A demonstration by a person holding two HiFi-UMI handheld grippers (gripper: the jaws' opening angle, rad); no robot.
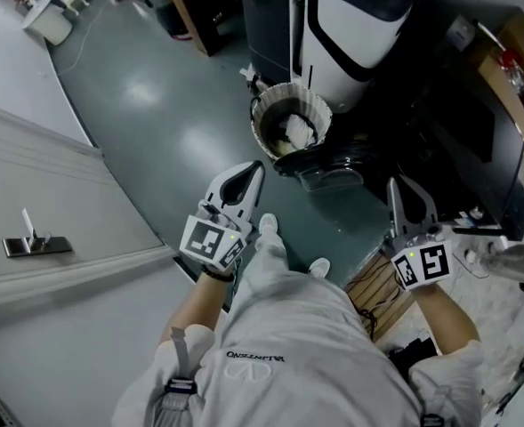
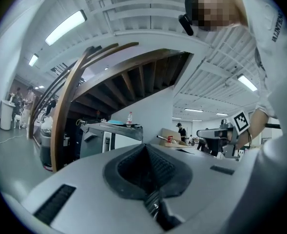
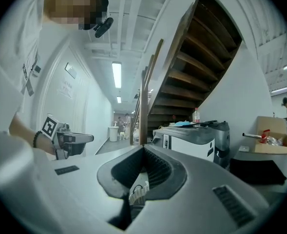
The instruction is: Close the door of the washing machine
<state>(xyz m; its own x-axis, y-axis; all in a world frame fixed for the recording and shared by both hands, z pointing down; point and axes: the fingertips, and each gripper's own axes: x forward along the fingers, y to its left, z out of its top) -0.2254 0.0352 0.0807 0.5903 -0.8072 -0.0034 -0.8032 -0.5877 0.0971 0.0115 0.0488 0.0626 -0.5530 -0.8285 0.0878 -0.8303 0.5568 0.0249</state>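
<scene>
Washing machine: we find a white-and-dark washing machine [image 1: 350,25] at the top of the head view, standing on a grey-green floor [image 1: 155,105].
Door: we read the dark, glossy rounded part at the machine's foot as the door [image 1: 333,154]. It stands swung out from the front, with a clear pane [image 1: 328,179] on its near side. It is not shut against the machine.
Basket: a round, pleated basket [image 1: 319,105] stands upright on the floor. It is just beside the door and against the machine's front.
Basket contents: we see crumpled white cloth [image 1: 299,132] lying in the bottom. The rest of the inside is dark.
Cardboard box: an open cardboard box [image 3: 275,126] stands to the right of the machine.
Box contents: one red-topped item [image 3: 266,134] shows above the rim. We cannot identify it further.
Machine top: a clear bottle [image 3: 196,115] stands upright there. We cannot tell its fill.
White bin: a tall bin [image 2: 6,115] stands far down the hall. Its contents are out of sight.
Left gripper: the left gripper [image 1: 256,169] has its jaws closed together on nothing. It points toward the basket and door, short of both and touching neither.
Right gripper: the right gripper [image 1: 393,185] likewise has its jaws pressed together and empty. It sits just right of the door, clear of it.
</scene>
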